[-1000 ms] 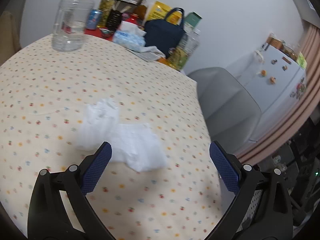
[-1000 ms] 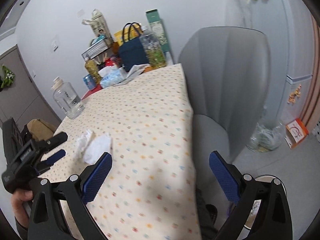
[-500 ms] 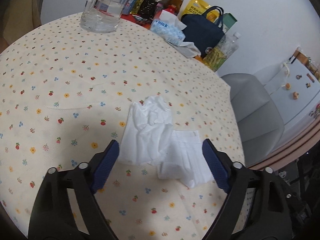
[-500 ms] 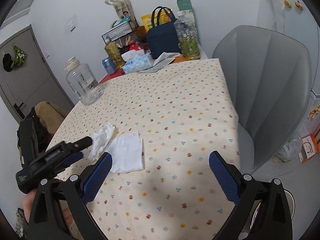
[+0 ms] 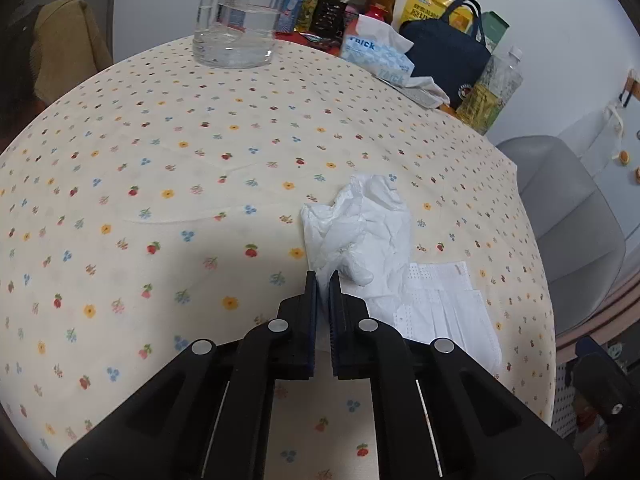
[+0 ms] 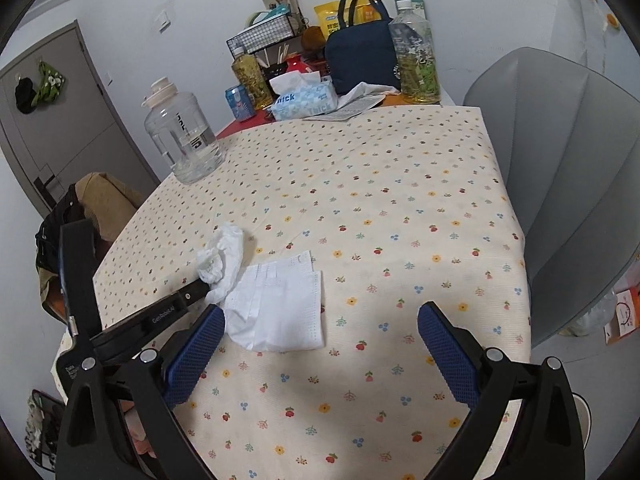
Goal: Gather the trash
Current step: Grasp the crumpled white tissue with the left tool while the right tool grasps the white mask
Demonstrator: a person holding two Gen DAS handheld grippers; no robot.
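A crumpled white tissue [image 5: 360, 232] lies on the flowered tablecloth [image 5: 160, 200], partly over a flat white face mask [image 5: 440, 312]. My left gripper [image 5: 323, 280] is shut on the tissue's near edge, with white paper pinched between its blue pads. In the right wrist view the same left gripper [image 6: 202, 290] comes in from the left and meets the crumpled tissue [image 6: 224, 256]. My right gripper [image 6: 320, 312] stands open just above the near edge of the face mask [image 6: 280, 304], with nothing between its pads.
At the table's far end stand a clear water jug [image 6: 184, 140], a tissue pack [image 6: 304, 100], a navy bag [image 6: 360, 60] and a green bottle [image 6: 416, 64]. A grey chair [image 6: 568, 200] sits at the right edge. A brown bag [image 6: 100, 200] is off the left side.
The left gripper has dropped closer to the table and its jaws have gone from wide open to shut on the tissue. The right gripper has swung left, bringing the mask between its fingers.
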